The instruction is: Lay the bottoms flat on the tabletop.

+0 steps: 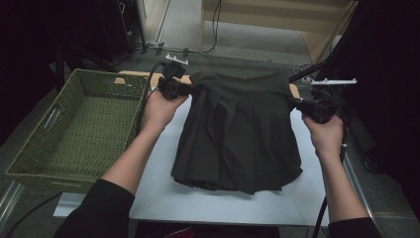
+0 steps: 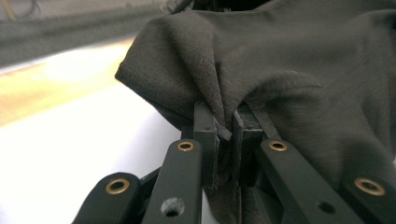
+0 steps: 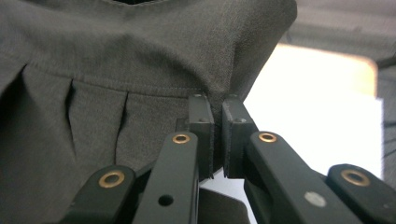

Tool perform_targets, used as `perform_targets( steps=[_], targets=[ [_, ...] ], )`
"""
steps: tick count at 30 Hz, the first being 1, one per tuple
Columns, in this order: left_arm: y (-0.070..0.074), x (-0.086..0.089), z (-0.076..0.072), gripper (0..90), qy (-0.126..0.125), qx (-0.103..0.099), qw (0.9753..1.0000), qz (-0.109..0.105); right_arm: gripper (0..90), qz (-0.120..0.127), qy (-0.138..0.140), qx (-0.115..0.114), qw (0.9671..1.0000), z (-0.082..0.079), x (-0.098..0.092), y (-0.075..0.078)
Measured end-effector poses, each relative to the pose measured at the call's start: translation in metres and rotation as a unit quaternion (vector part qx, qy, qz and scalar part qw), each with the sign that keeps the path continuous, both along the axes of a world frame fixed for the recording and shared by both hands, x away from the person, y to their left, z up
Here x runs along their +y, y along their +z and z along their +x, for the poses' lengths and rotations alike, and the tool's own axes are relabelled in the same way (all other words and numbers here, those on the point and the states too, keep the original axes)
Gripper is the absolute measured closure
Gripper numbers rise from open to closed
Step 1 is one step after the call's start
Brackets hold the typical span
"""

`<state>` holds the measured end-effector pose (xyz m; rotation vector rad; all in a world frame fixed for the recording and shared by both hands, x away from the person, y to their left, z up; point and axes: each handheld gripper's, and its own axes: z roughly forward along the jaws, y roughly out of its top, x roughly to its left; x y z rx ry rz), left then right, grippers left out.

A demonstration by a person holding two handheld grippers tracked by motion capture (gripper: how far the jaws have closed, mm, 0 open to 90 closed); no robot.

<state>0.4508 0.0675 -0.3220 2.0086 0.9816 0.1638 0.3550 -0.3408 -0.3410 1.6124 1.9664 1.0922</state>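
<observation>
Green woven basket (image 1: 59, 144), on table's left edge, holds nothing. Dark pleated skirt (image 1: 237, 144) lies flat on white table (image 1: 163, 198) beside it; left gripper (image 1: 194, 89) and right gripper (image 1: 293, 102) each pinch a waistband corner.

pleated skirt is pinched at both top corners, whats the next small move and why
Probably lift both claws together and draw the waistband toward the person to fold it. The left claw and right claw are each shut on a waistband corner of the dark pleated fabric skirt, which lies flat on the white table.
</observation>
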Motion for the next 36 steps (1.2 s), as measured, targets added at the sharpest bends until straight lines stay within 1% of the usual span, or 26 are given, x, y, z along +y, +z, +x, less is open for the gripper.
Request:
perform_targets(
  steps=[2, 3, 4, 5, 6, 7, 8, 9, 10, 11, 12, 14, 16, 19, 21, 25, 26, 28, 31, 32, 34, 36],
  targets=[
    [0.019, 0.004, 0.005, 84.0, 0.002, -0.008, 0.9999, -0.013, 83.2, 0.004, 0.005, -0.012, 0.9999, 0.0, 0.0, 0.023],
    [0.025, 0.005, 0.009, 83.1, 0.001, -0.001, 0.9999, -0.013, 83.2, 0.005, 0.005, -0.019, 0.9998, 0.0, 0.002, 0.035],
    [0.029, 0.004, 0.012, 77.1, 0.011, -0.002, 0.9999, 0.005, 82.8, 0.0, 0.004, -0.025, 0.9997, 0.001, 0.004, 0.044],
    [0.031, 0.003, 0.012, 67.9, 0.024, -0.018, 0.9992, 0.026, 78.8, -0.004, 0.009, -0.022, 0.9997, 0.004, 0.006, 0.049],
    [0.03, 0.003, 0.012, 60.1, 0.028, -0.026, 0.9986, 0.038, 62.8, -0.006, 0.01, -0.016, 0.9998, 0.008, 0.008, 0.05],
    [0.028, 0.003, 0.012, 55.6, 0.023, -0.023, 0.9989, 0.034, 50.5, -0.011, 0.003, -0.022, 0.9997, 0.012, 0.011, 0.049],
    [0.025, 0.004, 0.011, 51.3, 0.023, -0.021, 0.9992, 0.027, 50.2, -0.025, 0.006, -0.031, 0.9992, 0.013, 0.012, 0.048],
    [0.022, 0.005, 0.01, 50.5, 0.02, -0.021, 0.9993, 0.022, 46.7, -0.032, 0.012, -0.037, 0.9987, 0.014, 0.013, 0.045],
    [0.019, 0.006, 0.008, 49.1, 0.02, -0.022, 0.9994, 0.016, 43.4, -0.032, 0.016, -0.046, 0.9983, 0.014, 0.014, 0.041],
    [0.016, 0.006, 0.008, 45.7, 0.018, -0.018, 0.9996, 0.011, 43.4, -0.032, 0.02, -0.05, 0.998, 0.013, 0.014, 0.037],
    [0.012, 0.007, 0.007, 45.1, 0.015, -0.014, 0.9998, 0.008, 43.5, -0.031, 0.024, -0.049, 0.998, 0.013, 0.014, 0.032],
    [0.004, 0.007, 0.004, 44.5, 0.008, -0.009, 0.9999, 0.003, 43.4, -0.032, 0.028, -0.044, 0.9981, 0.014, 0.015, 0.02],
    [-0.004, 0.005, 0.001, 43.1, -0.001, 0.002, 1.0, 0.007, 43.4, -0.025, 0.032, -0.038, 0.9985, 0.013, 0.015, 0.008],
    [-0.016, 0.001, -0.004, 42.4, -0.014, 0.011, 0.9997, 0.016, 43.4, -0.016, 0.037, -0.027, 0.9988, 0.011, 0.013, -0.011],
    [-0.023, 0.0, -0.007, 41.6, -0.023, 0.018, 0.9995, 0.014, 43.6, -0.012, 0.038, -0.021, 0.999, 0.009, 0.011, -0.022],
    [-0.034, 0.0, -0.014, 40.1, -0.033, 0.022, 0.9992, 0.006, 43.6, -0.009, 0.042, -0.008, 0.999, 0.002, 0.006, -0.04],
    [-0.037, 0.0, -0.016, 40.1, -0.034, 0.025, 0.9991, 0.006, 43.6, -0.008, 0.042, -0.008, 0.999, 0.001, 0.004, -0.045],
    [-0.043, 0.0, -0.019, 39.2, -0.038, 0.032, 0.9988, 0.005, 43.6, -0.005, 0.042, 0.0, 0.9991, -0.002, 0.001, -0.054],
    [-0.052, 0.0, -0.025, 39.1, -0.051, 0.043, 0.9978, -0.003, 43.2, -0.004, 0.044, 0.008, 0.999, -0.007, -0.002, -0.066],
    [-0.056, 0.0, -0.027, 39.1, -0.056, 0.046, 0.9974, -0.003, 42.7, -0.003, 0.045, 0.01, 0.9989, -0.009, -0.002, -0.07],
    [-0.063, 0.001, -0.033, 39.1, -0.058, 0.043, 0.9974, 0.005, 42.1, 0.002, 0.047, 0.009, 0.9988, -0.014, -0.003, -0.078],
    [-0.069, 0.002, -0.037, 39.1, -0.059, 0.047, 0.9971, 0.005, 41.9, 0.006, 0.048, 0.009, 0.9988, -0.019, -0.003, -0.088]
  ],
)
